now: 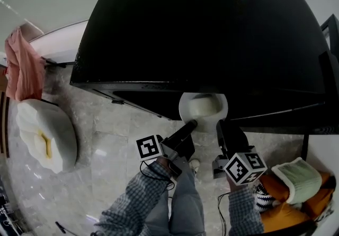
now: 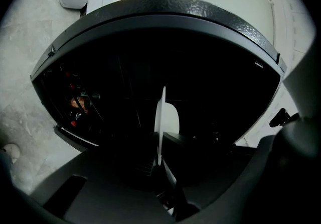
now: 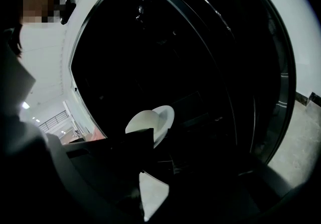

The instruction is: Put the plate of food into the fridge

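A white plate (image 1: 204, 107) with a pale mound of food is held level at the front of the black fridge (image 1: 212, 28). My left gripper (image 1: 189, 125) is shut on the plate's near-left rim; in the left gripper view the plate (image 2: 161, 120) stands edge-on between the jaws, before the fridge's dark inside (image 2: 150, 77). My right gripper (image 1: 221, 125) sits at the plate's right side. In the right gripper view the plate (image 3: 155, 120) lies left of the jaws, partly behind one of them, and a light gap shows between the jaws.
A white cushion (image 1: 45, 134) lies on the marble floor (image 1: 111, 145) at the left, with a pink cloth (image 1: 21, 65) behind it. An orange and green bundle (image 1: 296, 187) sits at the lower right. Small items (image 2: 75, 102) show on a shelf inside the fridge.
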`<control>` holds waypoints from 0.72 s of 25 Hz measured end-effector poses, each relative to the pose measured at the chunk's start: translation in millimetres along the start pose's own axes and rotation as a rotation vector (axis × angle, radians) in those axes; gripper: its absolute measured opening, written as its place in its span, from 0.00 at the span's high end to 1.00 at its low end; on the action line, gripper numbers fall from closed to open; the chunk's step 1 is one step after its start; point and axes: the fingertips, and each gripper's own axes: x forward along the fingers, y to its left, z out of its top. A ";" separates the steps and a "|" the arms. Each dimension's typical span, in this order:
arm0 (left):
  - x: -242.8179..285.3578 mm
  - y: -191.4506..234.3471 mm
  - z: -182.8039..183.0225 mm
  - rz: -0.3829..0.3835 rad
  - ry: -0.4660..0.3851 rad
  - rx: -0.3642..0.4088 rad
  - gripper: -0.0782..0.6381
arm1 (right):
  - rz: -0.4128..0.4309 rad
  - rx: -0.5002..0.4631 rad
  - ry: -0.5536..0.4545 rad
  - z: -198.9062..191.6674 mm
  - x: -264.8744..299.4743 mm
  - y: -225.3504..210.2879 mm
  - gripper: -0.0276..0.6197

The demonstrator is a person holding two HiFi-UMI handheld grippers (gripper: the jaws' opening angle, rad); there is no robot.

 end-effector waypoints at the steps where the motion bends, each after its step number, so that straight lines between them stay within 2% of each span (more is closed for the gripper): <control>1: 2.1 2.3 1.5 0.003 -0.003 -0.005 0.86 | -0.002 -0.002 0.003 0.0 3.0 -2.5 0.82; 11: 15.8 19.8 15.1 0.027 -0.047 -0.018 0.86 | -0.033 -0.026 0.029 -3.1 27.2 -18.6 0.82; 18: 22.3 29.1 20.6 0.042 -0.070 -0.033 0.86 | -0.061 -0.110 0.062 -4.6 38.5 -27.6 0.82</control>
